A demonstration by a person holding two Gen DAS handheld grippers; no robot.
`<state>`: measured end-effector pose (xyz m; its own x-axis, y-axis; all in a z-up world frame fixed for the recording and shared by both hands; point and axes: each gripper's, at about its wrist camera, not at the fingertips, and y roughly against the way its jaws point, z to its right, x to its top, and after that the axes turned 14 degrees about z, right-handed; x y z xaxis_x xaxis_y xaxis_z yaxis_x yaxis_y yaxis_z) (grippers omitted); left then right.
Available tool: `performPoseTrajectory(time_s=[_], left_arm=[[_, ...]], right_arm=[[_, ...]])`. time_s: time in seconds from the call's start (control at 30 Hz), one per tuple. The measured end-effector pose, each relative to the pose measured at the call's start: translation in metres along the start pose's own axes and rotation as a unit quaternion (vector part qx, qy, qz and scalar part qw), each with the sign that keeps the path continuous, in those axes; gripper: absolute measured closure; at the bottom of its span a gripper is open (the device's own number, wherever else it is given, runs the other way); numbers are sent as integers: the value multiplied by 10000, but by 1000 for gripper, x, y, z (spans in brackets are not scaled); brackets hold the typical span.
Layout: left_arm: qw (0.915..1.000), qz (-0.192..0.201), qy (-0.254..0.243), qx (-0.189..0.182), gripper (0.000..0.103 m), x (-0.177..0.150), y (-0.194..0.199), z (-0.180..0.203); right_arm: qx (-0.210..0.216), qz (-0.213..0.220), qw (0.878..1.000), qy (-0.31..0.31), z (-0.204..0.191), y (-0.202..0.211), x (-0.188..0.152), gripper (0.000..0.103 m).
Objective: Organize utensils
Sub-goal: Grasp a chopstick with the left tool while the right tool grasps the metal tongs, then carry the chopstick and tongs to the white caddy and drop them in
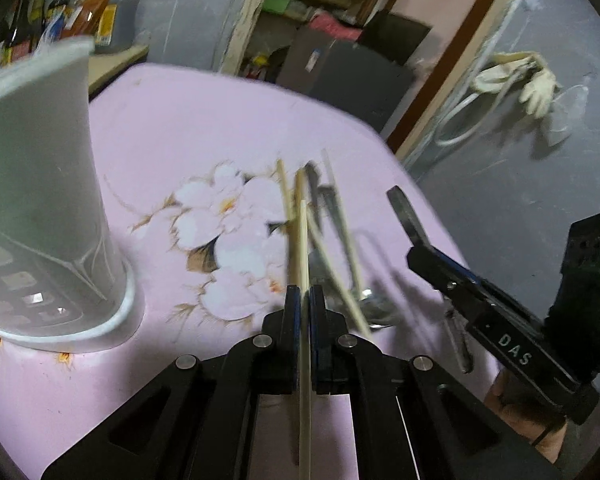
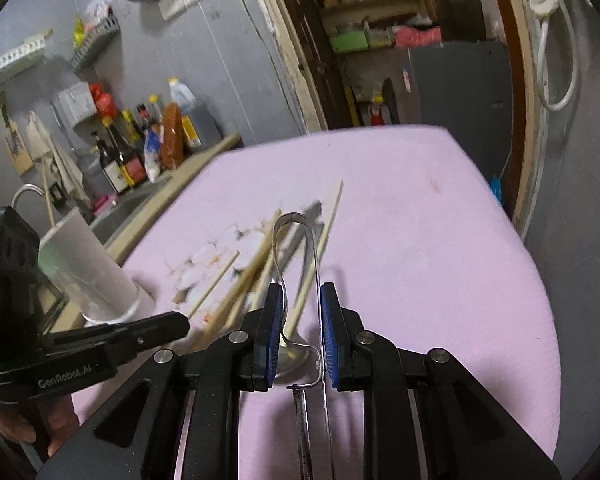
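Gripping now: left gripper [image 1: 304, 300] jaws pinching one chopstick [image 1: 302, 248]; right gripper [image 2: 300, 312] jaws clasping a metal utensil [image 2: 296, 240].
Holder: cup [image 1: 40, 168] left of left jaws, contents unclear.
Left: pile [image 1: 332, 232] ahead on tabletop [image 1: 204, 120].

A pink cloth with a pale blossom print [image 1: 228, 216] covers the table [image 2: 440, 240]. Grey walls [image 2: 172, 40] stand behind it. Beyond the table's far left corner a counter [image 2: 204, 156] carries dark sauce bottles [image 2: 120, 160] and a plastic jug, with small wall racks [image 2: 96, 38] above. Past the far edge an open doorway with a worn wooden frame [image 2: 288, 52] shows cluttered shelves [image 2: 364, 20] and a grey cabinet [image 2: 460, 80]. On the right wall hang a white hose [image 2: 560, 80] and pale gloves [image 1: 536, 84]. The light is dim and indoor.
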<state>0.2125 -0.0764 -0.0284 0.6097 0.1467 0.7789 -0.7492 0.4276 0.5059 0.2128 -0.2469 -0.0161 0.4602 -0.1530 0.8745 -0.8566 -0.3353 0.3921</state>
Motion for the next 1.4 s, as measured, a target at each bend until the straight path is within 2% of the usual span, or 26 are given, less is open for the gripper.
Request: performPoseTrajectory(time_s=[0.2,0.37,0.57,0.73,0.9,1.0,1.17,1.3,1.4], left_arm=[[9946,998,-138,-229,101,10,35,12],[9816,1880,-181,-289,101,24,67,14],[9664,2548,-271,-181,101,54,93,9],[9557,2926,-321,23,101,76,112,-9],[9457,3228,-289,242,101,98,131,-44],[9376,3453,-111,392,101,110,141,-71],[9184,3856,341,814,101,117,155,-127],[9059,4041,719,1042,101,117,157,-160],[9021,4086,797,1136,101,114,158,-170]], right_arm=[[109,896,9956,254,-24,28,7,87],[331,1621,9856,349,-47,43,18,87],[647,2254,9717,267,-77,41,38,87],[893,2554,9625,193,-105,33,52,87],[1197,2834,9515,47,-135,21,68,87],[1408,2906,9464,-108,-150,9,77,87],[1748,2938,9388,-432,-170,-16,86,87],[1770,2964,9371,-515,-180,-27,82,87],[1693,3011,9369,-547,-188,-35,78,87]])
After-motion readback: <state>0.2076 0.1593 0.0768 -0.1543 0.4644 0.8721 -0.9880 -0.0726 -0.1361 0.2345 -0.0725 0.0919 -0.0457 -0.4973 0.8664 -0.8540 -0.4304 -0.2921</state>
